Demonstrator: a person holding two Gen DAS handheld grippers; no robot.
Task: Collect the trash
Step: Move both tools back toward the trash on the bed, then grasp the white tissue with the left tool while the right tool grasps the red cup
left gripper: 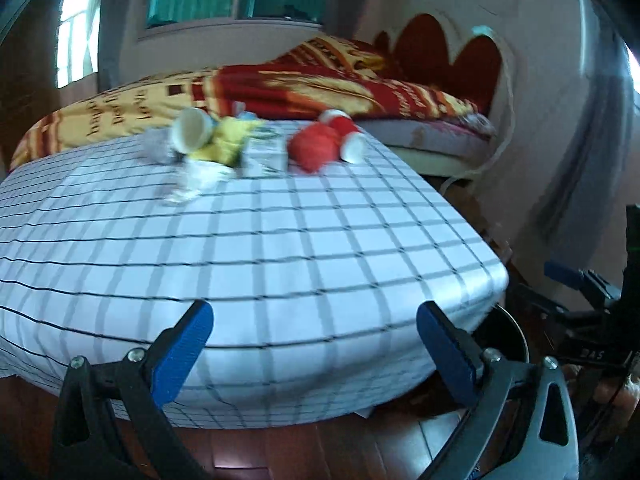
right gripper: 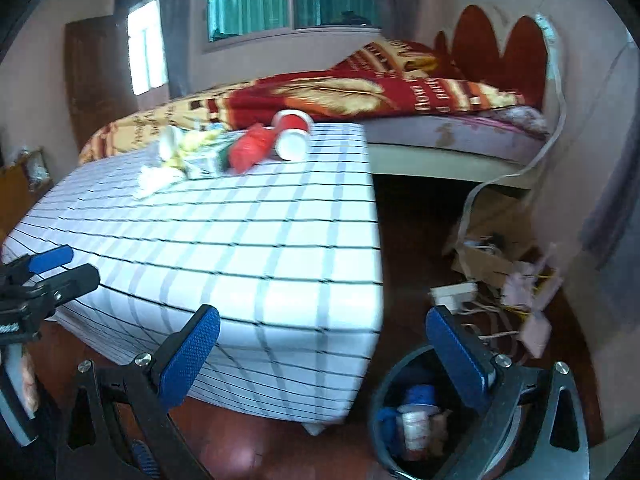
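Note:
Trash lies in a heap at the far end of the checked tablecloth: a white paper cup, a yellow wrapper, crumpled white paper, a small carton, a red crumpled bag and red-and-white cups. My left gripper is open near the table's front edge, holding nothing. My right gripper is open over the front right corner, above a dark bin on the floor with trash in it.
A bed with a red and yellow blanket stands behind the table. Cardboard, cables and a power strip litter the floor at the right. The other gripper shows at each view's edge. The floor is red-brown wood.

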